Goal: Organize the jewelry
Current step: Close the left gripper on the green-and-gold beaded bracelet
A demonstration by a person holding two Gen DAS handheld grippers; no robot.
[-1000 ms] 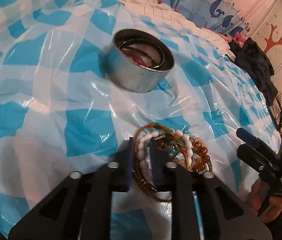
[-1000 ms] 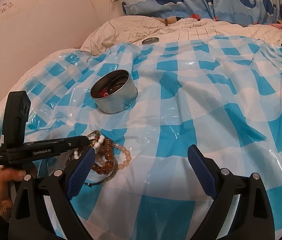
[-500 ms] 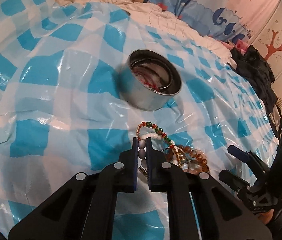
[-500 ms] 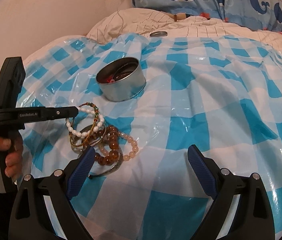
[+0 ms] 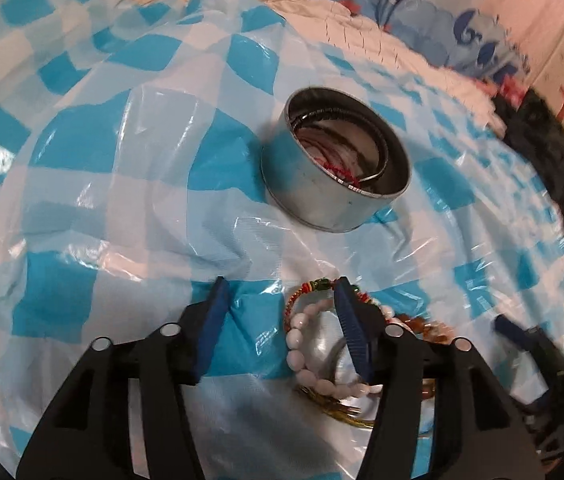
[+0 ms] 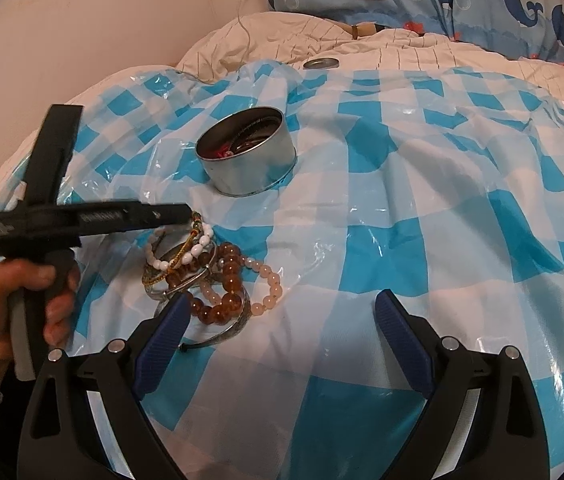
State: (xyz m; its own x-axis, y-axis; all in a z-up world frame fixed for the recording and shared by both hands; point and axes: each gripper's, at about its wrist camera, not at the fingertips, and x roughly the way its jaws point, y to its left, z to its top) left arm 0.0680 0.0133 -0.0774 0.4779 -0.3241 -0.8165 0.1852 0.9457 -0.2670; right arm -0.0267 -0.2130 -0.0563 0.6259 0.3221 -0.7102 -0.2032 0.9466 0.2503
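Both left tool (image 5: pixel 279 312) jaws newly parted

One round metal tin (image 6: pixel 249 158) near the middle of the checked plastic sheet (image 6: pixel 422 208), one loose lid (image 6: pixel 320 63) at its far edge, one heap of bracelets (image 6: pixel 209 276) near its left edge, exact number unclear, two grippers.

**Open cloth on the right, crowded on the left**

The checked plastic sheet (image 6: pixel 422 208) is lying free across the right and middle, so a gripper is having a wide path there. The round tin (image 6: pixel 247 160) is standing alone, with bare sheet all around it. Near the front left, the heap of bracelets (image 6: pixel 209 276) and the left gripper (image 5: pixel 279 312) above it are blocking the way.
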